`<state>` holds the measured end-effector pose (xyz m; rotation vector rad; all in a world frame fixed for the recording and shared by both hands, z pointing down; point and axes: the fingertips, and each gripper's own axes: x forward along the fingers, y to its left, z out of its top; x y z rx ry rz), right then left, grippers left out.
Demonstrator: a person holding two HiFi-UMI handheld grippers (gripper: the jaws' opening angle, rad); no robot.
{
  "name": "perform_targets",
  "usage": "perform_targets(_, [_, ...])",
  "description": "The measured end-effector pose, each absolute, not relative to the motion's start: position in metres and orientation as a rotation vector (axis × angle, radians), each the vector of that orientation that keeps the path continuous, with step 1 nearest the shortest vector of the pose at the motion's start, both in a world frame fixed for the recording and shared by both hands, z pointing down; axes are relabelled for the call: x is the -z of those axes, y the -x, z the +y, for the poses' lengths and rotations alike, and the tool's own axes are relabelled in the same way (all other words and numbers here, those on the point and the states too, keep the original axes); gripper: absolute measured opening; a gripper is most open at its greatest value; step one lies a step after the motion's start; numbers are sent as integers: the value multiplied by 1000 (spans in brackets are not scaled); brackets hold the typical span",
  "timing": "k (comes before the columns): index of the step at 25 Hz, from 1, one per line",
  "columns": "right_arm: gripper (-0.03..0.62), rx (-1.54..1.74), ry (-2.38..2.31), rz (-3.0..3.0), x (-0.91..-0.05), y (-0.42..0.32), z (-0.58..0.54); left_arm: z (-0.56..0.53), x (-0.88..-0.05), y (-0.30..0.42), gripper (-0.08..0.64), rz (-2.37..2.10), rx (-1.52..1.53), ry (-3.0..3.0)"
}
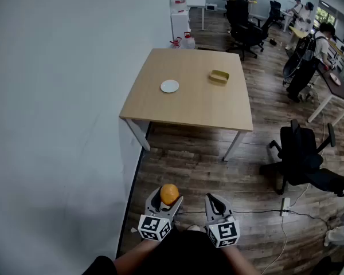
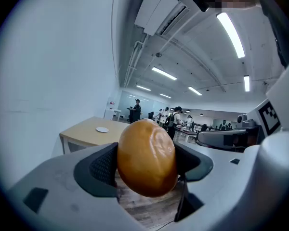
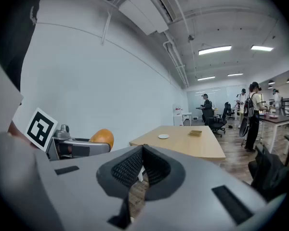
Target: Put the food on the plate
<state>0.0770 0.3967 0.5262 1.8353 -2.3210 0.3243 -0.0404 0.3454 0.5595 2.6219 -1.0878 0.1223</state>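
Fingers (image 2: 102, 166) of the left gripper (image 1: 168, 197) are pinching one piece of food (image 2: 147, 158) from both sides. Two dark pads with a fine mesh-like grain are pressing on a rounded, smooth, glossy orange-brown lump that is bulging out above and below them. The jaws are standing wide around it.

The right gripper (image 1: 215, 201) is holding nothing. Its two fingers (image 3: 127, 170), with the same dark meshed pads set in pale grey plastic shells, are meeting tip to tip with no gap. Each gripper is carrying one white cube (image 1: 155, 228) printed with black square markers, so two cubes are showing side by side.

Both grippers are hovering low over a floor (image 1: 189, 165) of grey-brown wood-look planks, where one thin dark cable (image 1: 252, 212) is trailing off to the right. The food is being held well apart from the plate (image 1: 169, 86).

That one plate, small, round, white and flat, is lying on one rectangular desk (image 1: 189, 110). The desk has a pale wood-grain top and white angled legs, and it is standing against a plain white wall (image 1: 57, 96). One shallow yellowish rectangular tray (image 1: 219, 76) is sitting on the same desk, to the right of the plate and apart from it.

One black wheeled chair (image 1: 298, 153) is standing to the right of the desk. Farther back, more chairs and desks are showing, with several people standing or sitting among them.
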Motion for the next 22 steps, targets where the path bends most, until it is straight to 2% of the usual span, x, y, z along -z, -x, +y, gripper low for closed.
perform_targets(13, [60,-340,-1891,-2295,-530,-80,378,327,-546,50,331,-1148,-76,-2648])
perform_targets(22, [60,-292,-1940,-2242,-522,-103,303,246,-542,42,331,-1164,-38,-2643])
